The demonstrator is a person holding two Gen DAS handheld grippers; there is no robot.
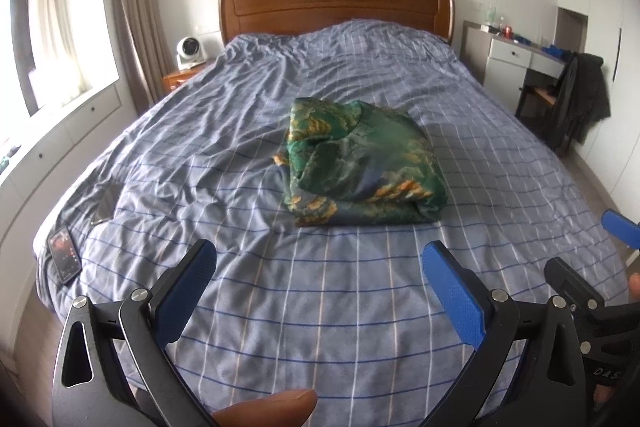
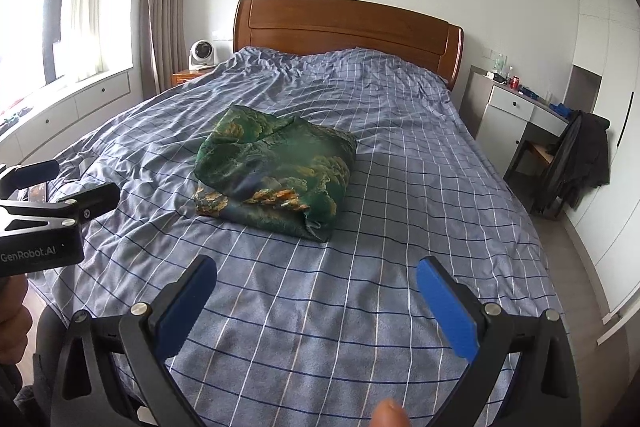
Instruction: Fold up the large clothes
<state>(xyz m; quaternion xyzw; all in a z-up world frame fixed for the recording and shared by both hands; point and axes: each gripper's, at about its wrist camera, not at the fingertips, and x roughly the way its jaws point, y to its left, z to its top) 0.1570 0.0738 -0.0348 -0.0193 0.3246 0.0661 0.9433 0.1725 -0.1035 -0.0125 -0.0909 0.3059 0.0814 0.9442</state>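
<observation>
A green garment with orange and gold print [image 1: 356, 163] lies folded in a thick bundle in the middle of the bed [image 1: 320, 307]. It also shows in the right wrist view [image 2: 276, 171]. My left gripper [image 1: 318, 255] is open and empty, held above the foot of the bed, well short of the garment. My right gripper [image 2: 316, 273] is open and empty too, beside the left one and equally short of the garment. The right gripper's blue fingers [image 1: 620, 227] show at the right edge of the left wrist view. The left gripper's fingers [image 2: 88, 199] show at the left edge of the right wrist view.
The bed has a blue checked cover and a wooden headboard [image 1: 336, 3]. A phone [image 1: 64, 255] lies at the bed's near left corner. A small fan [image 1: 190, 53] stands on the nightstand at the left. A desk [image 1: 516, 55] and a chair with a dark jacket [image 1: 580, 99] stand at the right.
</observation>
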